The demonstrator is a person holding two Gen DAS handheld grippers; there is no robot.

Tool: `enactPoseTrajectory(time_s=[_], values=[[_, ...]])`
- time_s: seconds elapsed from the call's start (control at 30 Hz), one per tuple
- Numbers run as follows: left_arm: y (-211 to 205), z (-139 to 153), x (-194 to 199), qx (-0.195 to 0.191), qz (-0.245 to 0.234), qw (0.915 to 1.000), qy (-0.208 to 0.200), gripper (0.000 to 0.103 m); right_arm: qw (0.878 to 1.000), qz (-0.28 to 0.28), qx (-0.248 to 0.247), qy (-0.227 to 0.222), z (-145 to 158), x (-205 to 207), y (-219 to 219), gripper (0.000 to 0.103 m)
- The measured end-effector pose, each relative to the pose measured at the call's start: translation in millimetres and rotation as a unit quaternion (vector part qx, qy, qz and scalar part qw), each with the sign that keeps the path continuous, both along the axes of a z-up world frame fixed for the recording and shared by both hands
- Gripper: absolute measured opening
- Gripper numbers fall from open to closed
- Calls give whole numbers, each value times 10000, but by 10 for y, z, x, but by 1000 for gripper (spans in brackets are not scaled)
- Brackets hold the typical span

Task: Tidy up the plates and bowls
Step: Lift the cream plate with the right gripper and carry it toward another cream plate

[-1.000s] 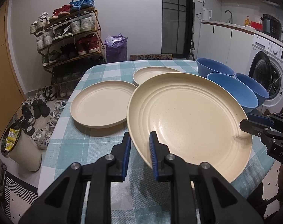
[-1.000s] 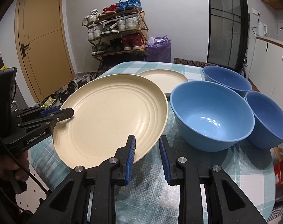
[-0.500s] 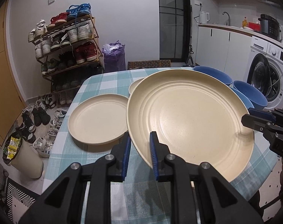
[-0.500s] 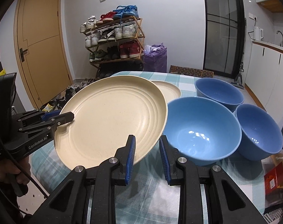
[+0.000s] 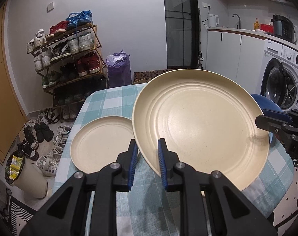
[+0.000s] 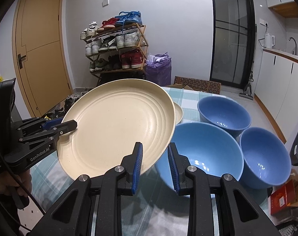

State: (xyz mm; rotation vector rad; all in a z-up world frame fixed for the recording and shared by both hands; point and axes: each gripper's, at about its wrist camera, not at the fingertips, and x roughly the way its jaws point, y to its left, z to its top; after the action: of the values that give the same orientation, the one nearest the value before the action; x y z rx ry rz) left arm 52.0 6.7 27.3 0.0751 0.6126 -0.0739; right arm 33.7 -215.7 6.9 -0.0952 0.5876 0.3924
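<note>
One checked tablecloth [image 5: 117, 100], kitchen behind

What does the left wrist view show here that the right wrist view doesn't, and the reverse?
Left wrist only: a smaller cream plate lying flat on the checked table, and a washing machine.
Right wrist only: three blue bowls on the table and a yellow door.
Both: the large cream plate lifted and tilted, its rim between the jaws of the left gripper and right gripper, and the shoe rack.
</note>
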Motion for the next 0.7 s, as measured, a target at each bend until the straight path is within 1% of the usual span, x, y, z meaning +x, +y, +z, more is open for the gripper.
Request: enactPoseTrajectory(time_s=[0.47,0.7], values=[[-54,98,352,-8,-22,10000,-31,19,9998,-76,-140,-84,161,387,-38,27],[-61,178,546,42,-5,10000,-42,19,9998,-74,-121,-136,288,604,-43,27]])
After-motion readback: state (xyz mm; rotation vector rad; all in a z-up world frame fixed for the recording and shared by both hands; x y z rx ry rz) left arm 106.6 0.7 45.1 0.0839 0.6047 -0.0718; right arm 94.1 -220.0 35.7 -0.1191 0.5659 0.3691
